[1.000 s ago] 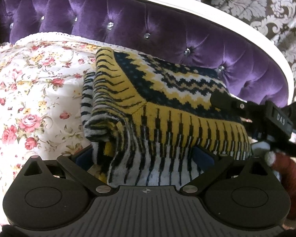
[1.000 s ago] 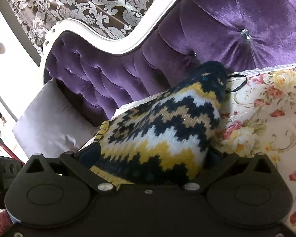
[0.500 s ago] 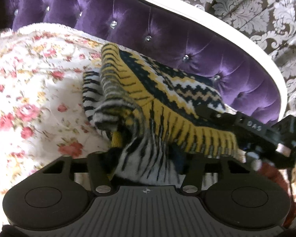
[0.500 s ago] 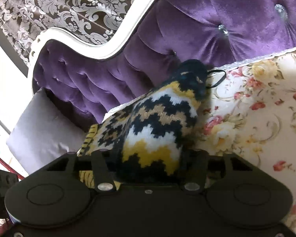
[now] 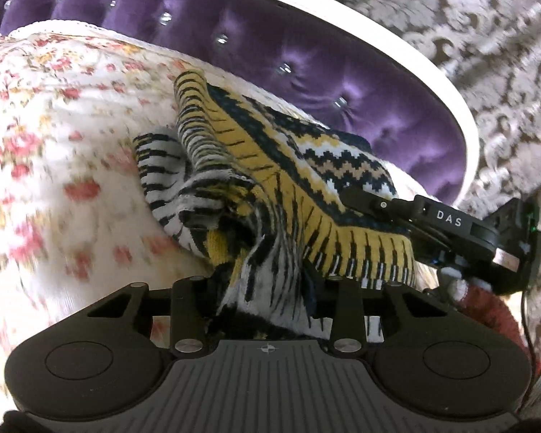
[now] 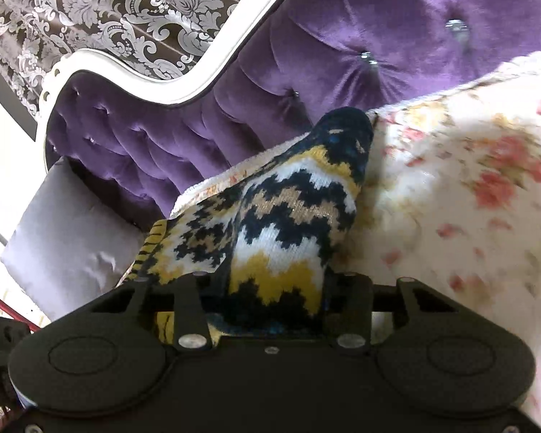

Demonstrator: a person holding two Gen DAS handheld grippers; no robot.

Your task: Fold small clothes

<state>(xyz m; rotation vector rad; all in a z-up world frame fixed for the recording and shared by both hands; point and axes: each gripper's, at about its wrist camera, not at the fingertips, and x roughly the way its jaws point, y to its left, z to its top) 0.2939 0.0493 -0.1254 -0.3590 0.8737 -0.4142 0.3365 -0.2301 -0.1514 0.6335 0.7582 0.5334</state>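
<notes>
A knitted garment (image 5: 306, 166) in yellow, navy and white zigzag lies bunched on the floral cover (image 5: 54, 137). In the left wrist view its striped hem runs up between the jaws of my left gripper (image 5: 267, 288). Those jaws are closing and press on the fabric. My right gripper (image 5: 360, 205) bites the same garment's far right edge. In the right wrist view the garment (image 6: 288, 216) rises as a ridge from my right gripper (image 6: 270, 288), whose jaws are closing with the knit pinched between them. The fingertips of both are hidden by the cloth.
A purple tufted backrest (image 5: 306, 54) with a white frame curves behind the floral cover (image 6: 469, 198). A grey cushion (image 6: 72, 238) leans at the left in the right wrist view. A red sleeve (image 5: 487, 310) shows behind the right gripper. Patterned wallpaper (image 6: 126, 18) is beyond.
Both grippers' jaws have come together on the garment, which was loose between wide jaws. The cloth is now gathered and lifted into a ridge, and both views have shifted across the floral cover.
</notes>
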